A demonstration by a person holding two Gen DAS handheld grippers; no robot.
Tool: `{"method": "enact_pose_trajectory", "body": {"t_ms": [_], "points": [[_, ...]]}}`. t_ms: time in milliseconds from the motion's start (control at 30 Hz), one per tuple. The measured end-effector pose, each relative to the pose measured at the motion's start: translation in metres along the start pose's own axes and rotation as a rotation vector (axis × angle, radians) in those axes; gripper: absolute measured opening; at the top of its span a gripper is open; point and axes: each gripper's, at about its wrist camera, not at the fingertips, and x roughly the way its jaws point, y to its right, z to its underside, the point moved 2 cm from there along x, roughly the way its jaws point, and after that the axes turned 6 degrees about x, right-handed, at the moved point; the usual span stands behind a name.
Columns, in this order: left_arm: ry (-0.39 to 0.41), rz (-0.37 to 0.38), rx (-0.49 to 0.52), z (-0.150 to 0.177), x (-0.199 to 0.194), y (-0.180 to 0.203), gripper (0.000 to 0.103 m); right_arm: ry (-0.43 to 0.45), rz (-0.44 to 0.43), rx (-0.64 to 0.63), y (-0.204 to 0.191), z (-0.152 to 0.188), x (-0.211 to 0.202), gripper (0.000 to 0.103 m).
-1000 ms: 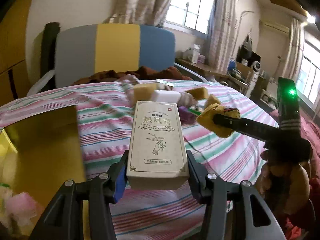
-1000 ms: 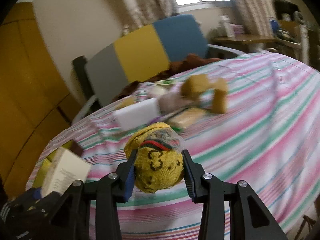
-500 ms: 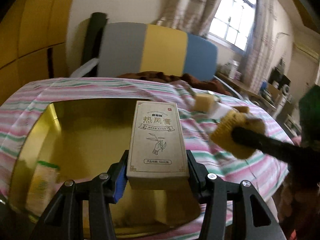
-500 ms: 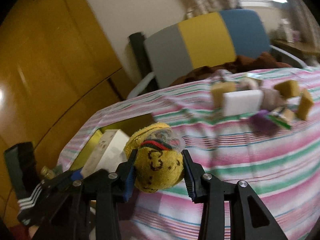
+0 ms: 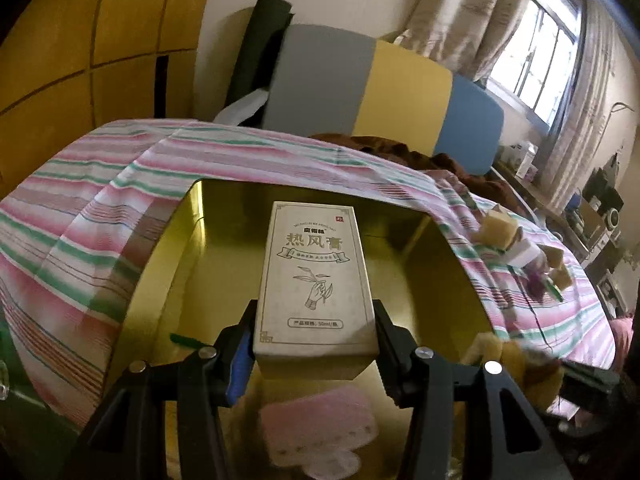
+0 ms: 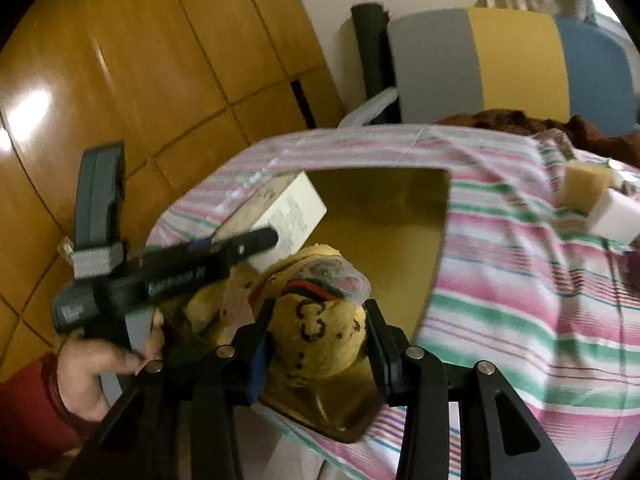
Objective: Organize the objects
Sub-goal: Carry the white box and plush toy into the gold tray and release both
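Observation:
My left gripper (image 5: pixel 314 344) is shut on a beige carton with Chinese print (image 5: pixel 316 280) and holds it over the open gold tin box (image 5: pixel 216 264) on the striped bedspread. The carton also shows in the right wrist view (image 6: pixel 280 216), with the left gripper (image 6: pixel 256 242) beside it. My right gripper (image 6: pixel 320 332) is shut on a yellow patterned sock bundle (image 6: pixel 320 332) and holds it above the gold tin box (image 6: pixel 384 216) near its front edge. A pink item (image 5: pixel 320 428) lies inside the box under the carton.
Yellow sponges (image 5: pixel 500 226) and a white block (image 6: pixel 612 216) lie in a loose pile on the striped bedspread (image 6: pixel 520 280) to the right. A grey, yellow and blue headboard (image 5: pixel 360 88) stands behind. Yellow wooden cabinets (image 6: pixel 140 80) are at the left.
Both grippers have swung left from the pile of objects to over the gold tin box, each still holding its object. The right gripper has come close beside the left one.

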Motion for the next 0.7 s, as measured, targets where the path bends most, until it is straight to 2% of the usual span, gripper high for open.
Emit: {"method": "enact_pose_trajectory", "body": {"t_ms": [267,567,700], "points": [[-0.021,-0.032,-0.04,-0.002,0.009,-0.025,0.052,-0.034,0.04,-0.018,-0.004,-0.003,0.026,0.043],[-0.053,-0.057,-0.055,-0.019,0.027,-0.036,0.053,-0.038,0.073,0.077,0.012,-0.055,0.055,0.043],[-0.092,-0.074,-0.073,-0.029,0.038,-0.042,0.053,-0.045,0.09,0.117,0.021,-0.081,0.077,0.043]]}}
